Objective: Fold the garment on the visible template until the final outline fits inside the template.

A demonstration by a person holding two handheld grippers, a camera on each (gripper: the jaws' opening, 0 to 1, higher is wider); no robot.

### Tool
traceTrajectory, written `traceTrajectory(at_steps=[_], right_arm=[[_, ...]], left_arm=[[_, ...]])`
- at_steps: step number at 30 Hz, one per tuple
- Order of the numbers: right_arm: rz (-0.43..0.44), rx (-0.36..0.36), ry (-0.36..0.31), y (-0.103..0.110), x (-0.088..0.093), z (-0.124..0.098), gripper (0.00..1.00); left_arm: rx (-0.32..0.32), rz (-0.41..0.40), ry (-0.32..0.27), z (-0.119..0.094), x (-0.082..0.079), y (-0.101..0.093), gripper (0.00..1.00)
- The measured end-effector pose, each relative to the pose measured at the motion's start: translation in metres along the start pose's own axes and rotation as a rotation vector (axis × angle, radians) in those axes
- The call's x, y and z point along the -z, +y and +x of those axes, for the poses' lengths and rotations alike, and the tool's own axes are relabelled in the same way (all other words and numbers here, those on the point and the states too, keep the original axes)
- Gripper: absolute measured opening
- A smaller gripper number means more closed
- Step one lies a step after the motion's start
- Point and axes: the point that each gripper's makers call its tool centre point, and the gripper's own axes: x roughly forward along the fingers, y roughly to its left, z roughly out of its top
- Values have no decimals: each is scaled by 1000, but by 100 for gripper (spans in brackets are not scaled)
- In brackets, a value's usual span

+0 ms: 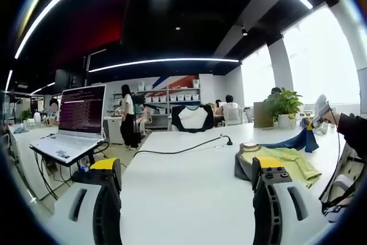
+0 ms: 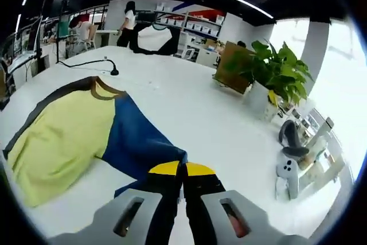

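Low in its view, the right gripper (image 2: 182,177) clamps the garment's (image 2: 74,133) blue sleeve (image 2: 140,142) — the left gripper (image 1: 186,185) gapes over the white table (image 1: 189,199).

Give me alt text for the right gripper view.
The right gripper, jaws shut on the blue sleeve of a yellow shirt spread on a white table. A potted plant stands beyond.

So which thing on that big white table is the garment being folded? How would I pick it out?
Start at the long white table and look away from the potted plant. The shirt lies flat there, near the black cable. It is the only cloth on the table: yellow body, dark collar, blue sleeve, with the right claw shut on the sleeve's end.
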Motion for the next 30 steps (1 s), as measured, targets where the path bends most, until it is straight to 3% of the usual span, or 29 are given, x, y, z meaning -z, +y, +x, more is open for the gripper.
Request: traceTrajectory(at_steps=[10,17,30], right_arm=[[33,34,111,-18,29,26,0],[26,41,156,-23,45,45,0],[19,50,198,-26,59,55,0]], left_arm=[[-3,0,-1,0,-1,0,100],[-3,2,1,-1,0,1,100],[-12,-2,-2,-2,0,4,100]])
